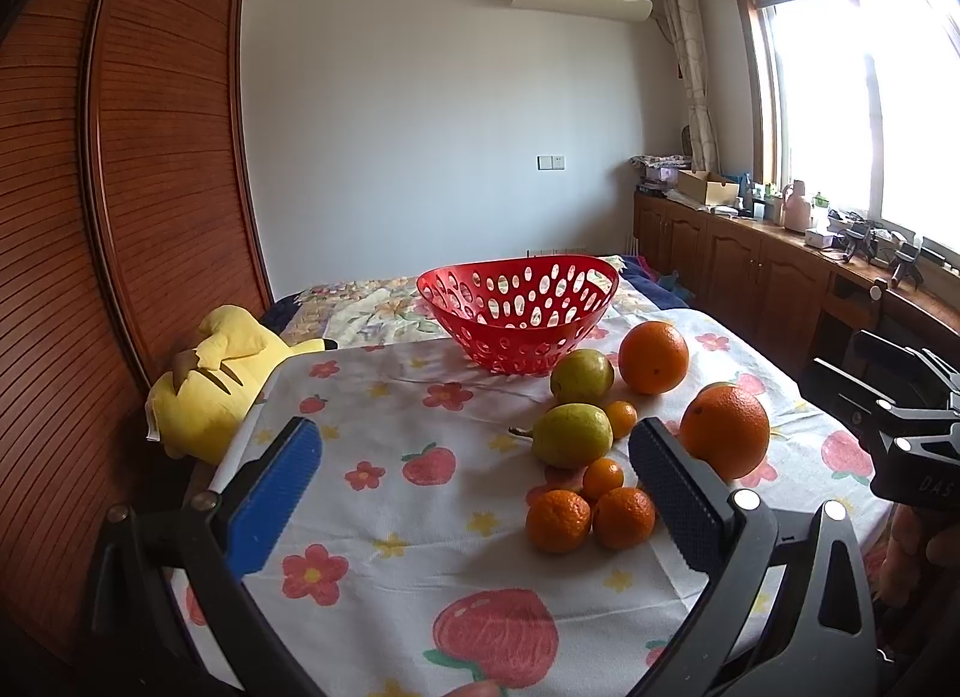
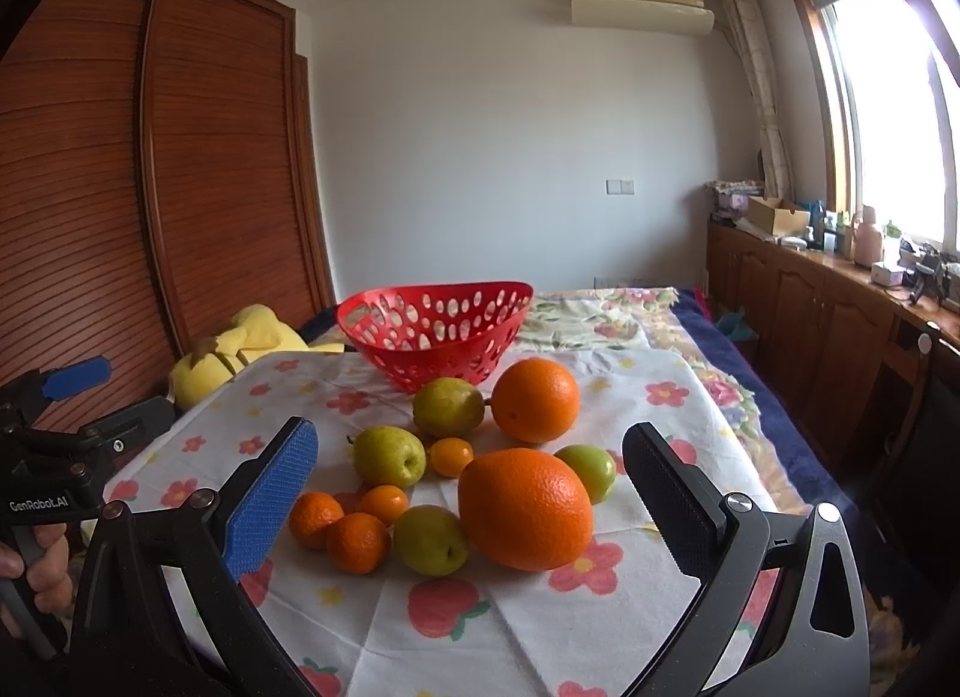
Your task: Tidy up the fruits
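Both grippers hover low over the near edge of the desk [image 2: 600,631], which is covered in a white cloth printed with strawberries and flowers. The left gripper [image 1: 474,469] has its jaws wide apart with nothing between them, and the right gripper [image 2: 471,484] has its jaws spread just as wide, also holding nothing.

The fruit sits in a loose cluster on the cloth, right of centre. Nearest the right gripper lies a big orange [image 2: 527,508], with a green pear [image 2: 431,540] touching its left side and a small green fruit [image 2: 591,472] tucked behind its right. Three little tangerines [image 2: 354,541] bunch together on the left of the pile. Farther back sit another orange [image 2: 536,400] and two more pears [image 2: 449,406]. Beyond them all, at the far edge of the cloth, stands the red perforated basket [image 2: 435,331], no fruit visible inside. A yellow plush toy [image 1: 210,379] lies off the desk's left side.
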`<action>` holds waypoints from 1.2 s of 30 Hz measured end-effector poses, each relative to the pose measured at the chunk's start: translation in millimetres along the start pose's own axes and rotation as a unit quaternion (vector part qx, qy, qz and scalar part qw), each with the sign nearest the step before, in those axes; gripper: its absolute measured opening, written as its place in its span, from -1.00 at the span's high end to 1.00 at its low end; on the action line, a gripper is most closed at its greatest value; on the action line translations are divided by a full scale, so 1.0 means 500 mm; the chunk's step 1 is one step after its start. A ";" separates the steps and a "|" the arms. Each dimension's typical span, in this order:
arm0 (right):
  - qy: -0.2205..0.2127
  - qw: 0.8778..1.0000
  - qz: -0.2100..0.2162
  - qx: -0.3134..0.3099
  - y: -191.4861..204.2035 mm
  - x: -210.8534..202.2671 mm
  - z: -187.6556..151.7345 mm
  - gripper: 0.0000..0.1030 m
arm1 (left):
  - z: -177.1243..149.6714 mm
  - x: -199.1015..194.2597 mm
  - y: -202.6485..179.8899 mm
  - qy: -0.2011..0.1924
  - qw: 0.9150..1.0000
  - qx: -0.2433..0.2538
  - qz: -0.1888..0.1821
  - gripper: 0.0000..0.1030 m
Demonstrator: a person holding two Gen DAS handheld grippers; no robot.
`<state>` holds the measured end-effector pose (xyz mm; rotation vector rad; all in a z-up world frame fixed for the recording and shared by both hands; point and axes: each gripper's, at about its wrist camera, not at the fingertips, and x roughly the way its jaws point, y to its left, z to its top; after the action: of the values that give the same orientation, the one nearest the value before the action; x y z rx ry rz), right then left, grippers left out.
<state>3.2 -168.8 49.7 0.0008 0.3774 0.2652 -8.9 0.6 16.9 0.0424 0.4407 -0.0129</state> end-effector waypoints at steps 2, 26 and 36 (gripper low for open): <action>0.000 1.000 0.001 0.000 0.000 0.000 0.000 -1.00 | 0.004 -0.001 0.002 -0.001 1.000 0.000 0.000 -1.00; -0.001 1.000 0.001 0.000 0.001 -0.002 -0.002 -1.00 | 0.009 -0.009 0.005 -0.005 1.000 0.001 0.003 -1.00; -0.001 1.000 0.000 0.000 0.000 -0.003 0.002 -1.00 | 0.007 -0.011 0.002 -0.007 1.000 0.002 0.003 -1.00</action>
<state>2.3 -169.0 51.1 0.0018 0.3745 0.2660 -12.4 1.6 22.8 0.0473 0.4263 -0.0082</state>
